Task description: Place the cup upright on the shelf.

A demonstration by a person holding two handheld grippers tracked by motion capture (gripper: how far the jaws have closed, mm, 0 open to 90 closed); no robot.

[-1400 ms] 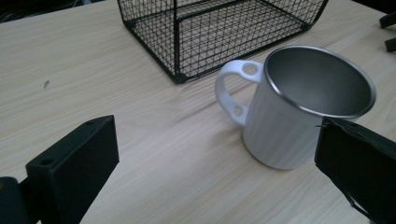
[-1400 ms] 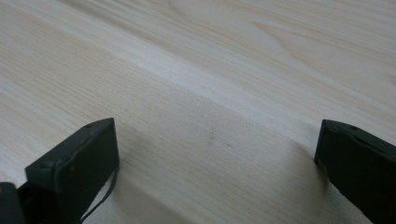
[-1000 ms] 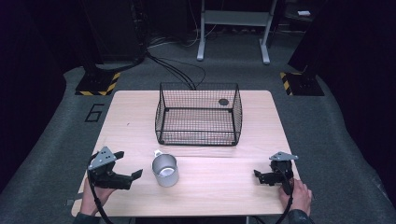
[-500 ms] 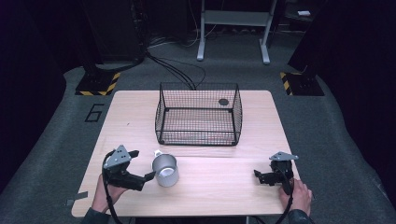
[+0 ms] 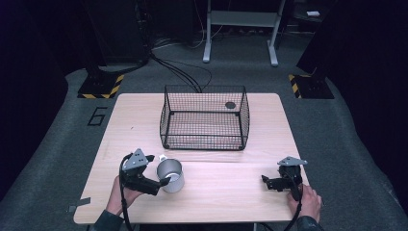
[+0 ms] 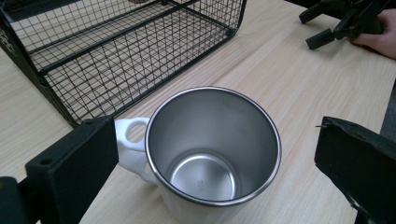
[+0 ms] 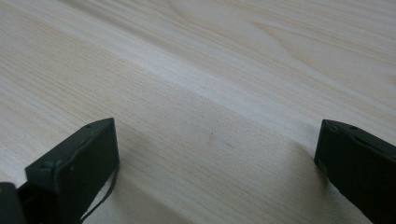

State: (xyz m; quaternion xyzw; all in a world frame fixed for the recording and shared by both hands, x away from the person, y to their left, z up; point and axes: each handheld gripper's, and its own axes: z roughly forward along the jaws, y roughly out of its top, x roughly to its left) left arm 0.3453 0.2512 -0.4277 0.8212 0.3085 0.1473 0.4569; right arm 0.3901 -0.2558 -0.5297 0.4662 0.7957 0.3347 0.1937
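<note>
Two grippers are on the table (image 5: 231,192), and I take them from left to right. My left gripper (image 5: 161,182) has its fingers (image 6: 74,163) spread wide on either side of the steel mug (image 5: 170,175), which stands upright near the front left of the table, just in front of the wire basket (image 5: 204,118). In the left gripper view the mug's rim sits between the two fingers with a gap on each side, and its white handle (image 6: 130,140) lies close to the left-hand one; nothing is gripped yet. I judge I am in the reach-and-straddle step of picking up the mug. My next move calls for closing evenly on the wall of the mug, keeping clear of the handle so it doesn't twist, then lifting straight up. Over at the right, my right gripper (image 5: 269,183) rests low at the table's front edge, fingers (image 7: 74,158) wide apart and empty over bare wood.
</note>
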